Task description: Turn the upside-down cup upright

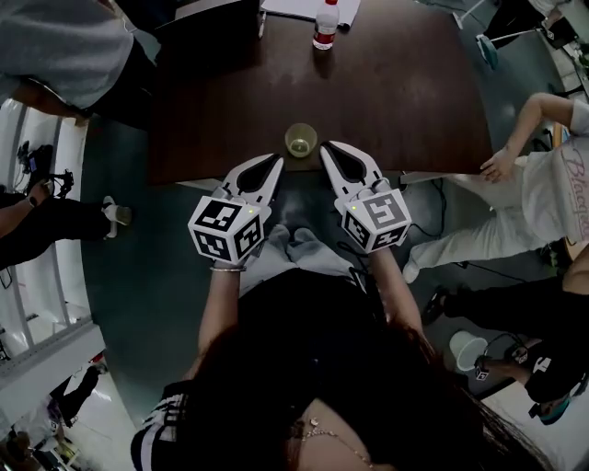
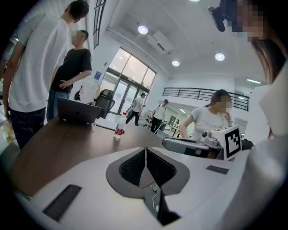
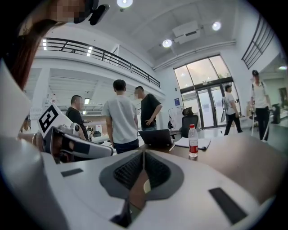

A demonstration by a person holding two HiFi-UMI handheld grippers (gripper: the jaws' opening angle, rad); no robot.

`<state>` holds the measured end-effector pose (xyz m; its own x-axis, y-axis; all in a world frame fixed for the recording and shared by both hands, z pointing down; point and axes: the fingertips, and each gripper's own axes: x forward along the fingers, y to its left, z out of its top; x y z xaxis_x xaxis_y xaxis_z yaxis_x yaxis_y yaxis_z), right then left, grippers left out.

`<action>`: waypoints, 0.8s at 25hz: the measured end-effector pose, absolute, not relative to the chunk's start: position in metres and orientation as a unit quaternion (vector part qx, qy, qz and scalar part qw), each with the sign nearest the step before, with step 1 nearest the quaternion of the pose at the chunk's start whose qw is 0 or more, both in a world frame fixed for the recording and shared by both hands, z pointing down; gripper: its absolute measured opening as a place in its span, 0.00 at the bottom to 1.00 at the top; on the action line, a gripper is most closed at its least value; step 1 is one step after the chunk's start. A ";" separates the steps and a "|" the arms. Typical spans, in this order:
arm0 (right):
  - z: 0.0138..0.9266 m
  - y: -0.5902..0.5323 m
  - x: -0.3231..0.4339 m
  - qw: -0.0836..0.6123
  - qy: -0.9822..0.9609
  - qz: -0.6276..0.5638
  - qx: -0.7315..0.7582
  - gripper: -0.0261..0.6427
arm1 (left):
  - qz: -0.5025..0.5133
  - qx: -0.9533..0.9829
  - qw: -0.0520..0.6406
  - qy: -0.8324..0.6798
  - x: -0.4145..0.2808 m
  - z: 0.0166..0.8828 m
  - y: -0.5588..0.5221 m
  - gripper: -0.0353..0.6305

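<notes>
A: Where is the cup?
B: Only the head view shows it. The cup [image 1: 301,140] stands on the table [image 1: 414,101], at the near edge, just ahead of the two grippers and between their tips.
A: And the jaws?
B: The gripper views show them. The left gripper [image 2: 145,149] and the right gripper [image 3: 143,153] are both pressed together, with nothing between.
A: How does the cup stand?
B: Its long axis is vertical. Mouth up or down, I cannot tell.

Brown table [image 1: 405,101]: cup [image 1: 301,140], bottle [image 1: 325,24], laptop [image 2: 77,111].
</notes>
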<state>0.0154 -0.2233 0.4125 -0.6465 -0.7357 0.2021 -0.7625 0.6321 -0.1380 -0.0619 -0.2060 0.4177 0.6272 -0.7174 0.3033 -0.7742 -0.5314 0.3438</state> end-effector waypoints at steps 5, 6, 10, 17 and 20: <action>0.420 -0.232 0.008 0.057 -0.904 0.114 0.409 0.07 | 0.072 0.871 0.236 -0.426 -0.068 0.425 -0.218 0.08; 0.421 -0.233 0.006 0.059 -0.904 0.115 0.408 0.07 | 0.073 0.870 0.238 -0.426 -0.069 0.426 -0.218 0.08; 0.429 -0.236 0.000 0.065 -0.904 0.120 0.405 0.07 | 0.081 0.866 0.245 -0.428 -0.073 0.431 -0.222 0.08; 0.452 -0.243 -0.006 0.078 -0.903 0.138 0.399 0.31 | 0.081 0.865 0.256 -0.424 -0.072 0.445 -0.228 0.08; 0.464 -0.248 -0.004 0.091 -0.899 0.142 0.404 0.39 | 0.081 0.863 0.261 -0.424 -0.071 0.450 -0.233 0.08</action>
<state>-0.0043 -0.2477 0.4642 -0.6572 -0.7006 0.2780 -0.7522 0.6332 -0.1825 -0.0705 -0.2330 0.4500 0.6267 -0.6906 0.3610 -0.7750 -0.5038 0.3815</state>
